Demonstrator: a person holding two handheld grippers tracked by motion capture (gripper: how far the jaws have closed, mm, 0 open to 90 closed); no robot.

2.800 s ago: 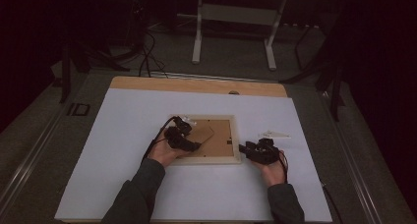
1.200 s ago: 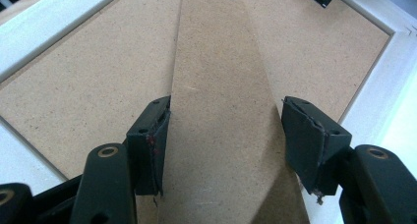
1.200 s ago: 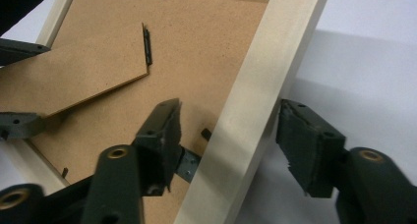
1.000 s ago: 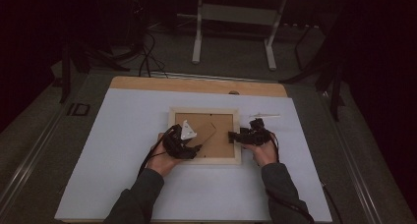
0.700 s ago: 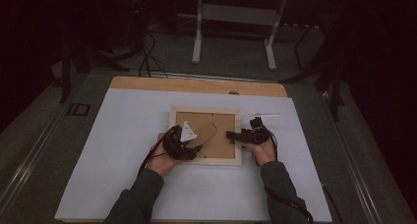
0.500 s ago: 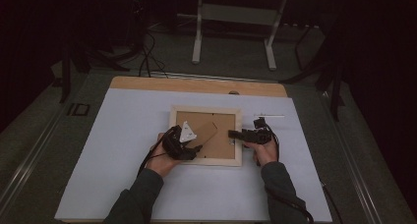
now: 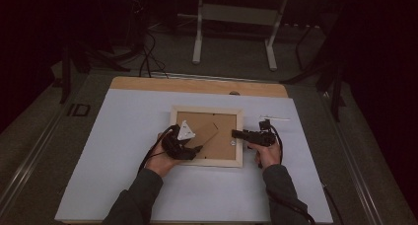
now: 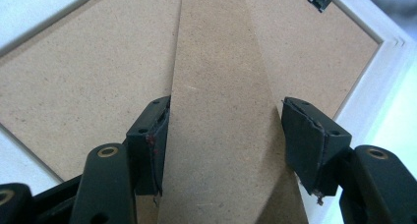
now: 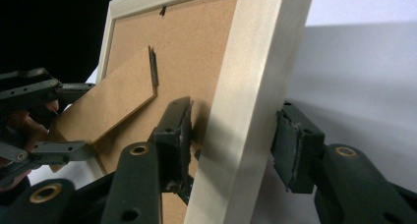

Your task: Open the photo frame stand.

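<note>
Moved in from right of picture frame: right claw, just been closing astride its right rail, pads not yet pressing.
Lying face-down mid-surface; left claw apart around cardboard stand.

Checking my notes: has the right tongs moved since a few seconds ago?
Yes. The right tongs moved left from the white mat onto the frame's right edge.
</note>
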